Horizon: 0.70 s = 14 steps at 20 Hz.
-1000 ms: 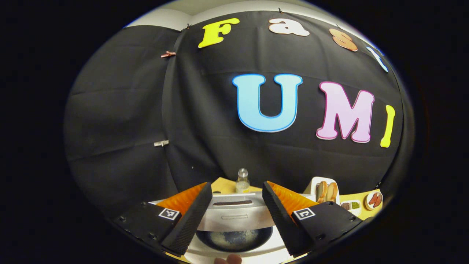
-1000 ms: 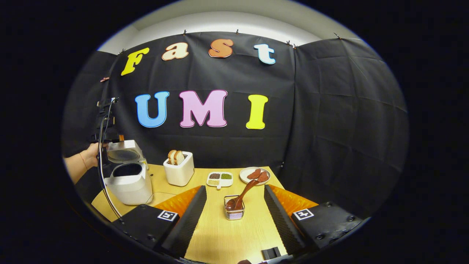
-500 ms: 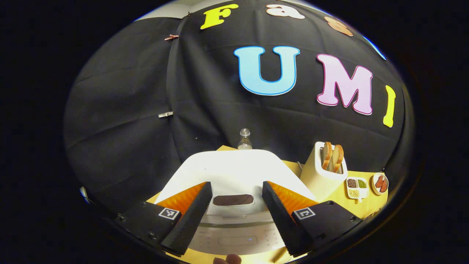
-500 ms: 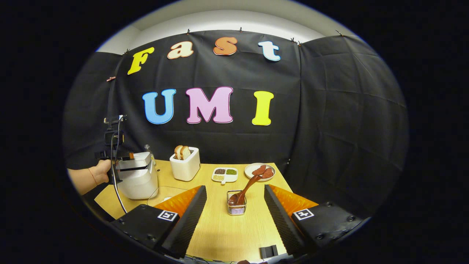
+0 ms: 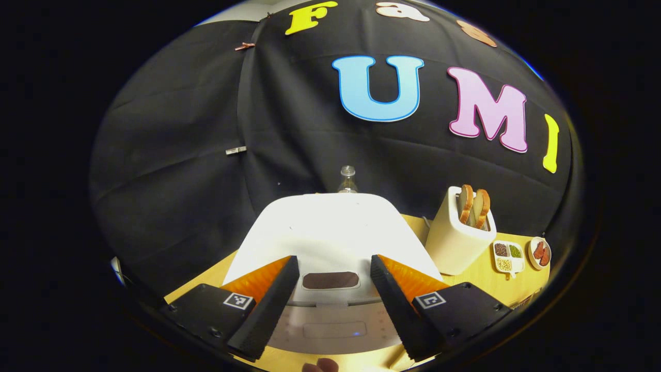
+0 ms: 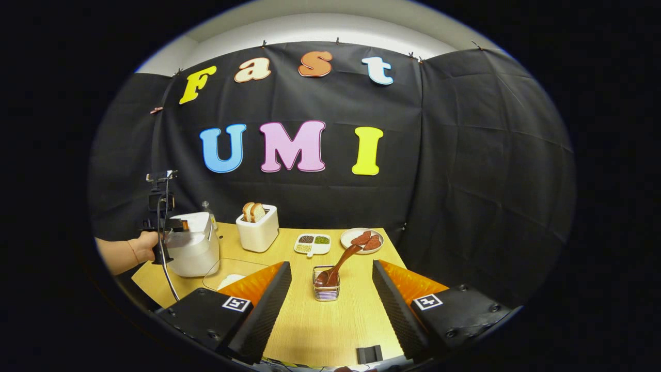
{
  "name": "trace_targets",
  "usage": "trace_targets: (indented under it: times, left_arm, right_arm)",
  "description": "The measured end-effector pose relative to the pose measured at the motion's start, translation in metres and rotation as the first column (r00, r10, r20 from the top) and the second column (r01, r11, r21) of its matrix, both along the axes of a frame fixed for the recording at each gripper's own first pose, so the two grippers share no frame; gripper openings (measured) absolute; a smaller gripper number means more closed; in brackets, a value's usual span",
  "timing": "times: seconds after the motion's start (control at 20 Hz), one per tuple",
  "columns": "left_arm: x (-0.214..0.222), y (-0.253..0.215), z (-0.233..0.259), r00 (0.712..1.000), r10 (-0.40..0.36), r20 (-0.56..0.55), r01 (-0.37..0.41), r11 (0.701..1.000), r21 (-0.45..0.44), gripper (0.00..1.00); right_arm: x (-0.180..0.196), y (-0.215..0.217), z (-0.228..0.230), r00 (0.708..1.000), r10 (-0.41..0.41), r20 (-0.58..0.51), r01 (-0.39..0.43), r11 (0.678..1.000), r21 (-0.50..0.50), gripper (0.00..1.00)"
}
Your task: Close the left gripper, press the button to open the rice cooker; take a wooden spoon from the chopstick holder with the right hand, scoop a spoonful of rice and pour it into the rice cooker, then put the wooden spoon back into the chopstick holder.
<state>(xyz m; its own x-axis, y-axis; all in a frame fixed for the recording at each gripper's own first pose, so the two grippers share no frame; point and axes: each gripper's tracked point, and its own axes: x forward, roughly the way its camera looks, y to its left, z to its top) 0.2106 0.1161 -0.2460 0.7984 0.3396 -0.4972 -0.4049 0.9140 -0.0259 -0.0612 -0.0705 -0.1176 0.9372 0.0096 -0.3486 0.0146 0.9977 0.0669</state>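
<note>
Here, the counter (image 6: 330, 315) is carrying everything. The white rice cooker (image 5: 330, 232) is sitting at its left end with its lid down, and the left tongs (image 5: 330, 305) are hovering over its front, fingers spread wide and holding nothing. The right tongs (image 6: 330, 310) are likewise gaping empty, pointing at the chopstick holder (image 6: 326, 291) mid-counter, where the wooden spoon (image 6: 341, 262) is leaning, handle tilted up to the right.
</note>
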Motion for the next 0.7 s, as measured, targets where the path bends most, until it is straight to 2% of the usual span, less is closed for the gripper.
trace_targets:
  times: [0.15,0.7]
  left_arm:
    - [0.001,0.002,-0.002,1.0,-0.002,-0.009,0.002,1.0,0.009,0.99]
    - [-0.002,-0.001,-0.013,1.0,-0.007,-0.028,0.007,1.0,0.01,1.0]
  right_arm:
    - [0.005,0.004,0.008,1.0,0.008,0.012,-0.008,1.0,0.016,0.98]
    - [0.011,0.009,0.012,0.999,0.03,0.025,-0.029,0.999,-0.022,0.98]
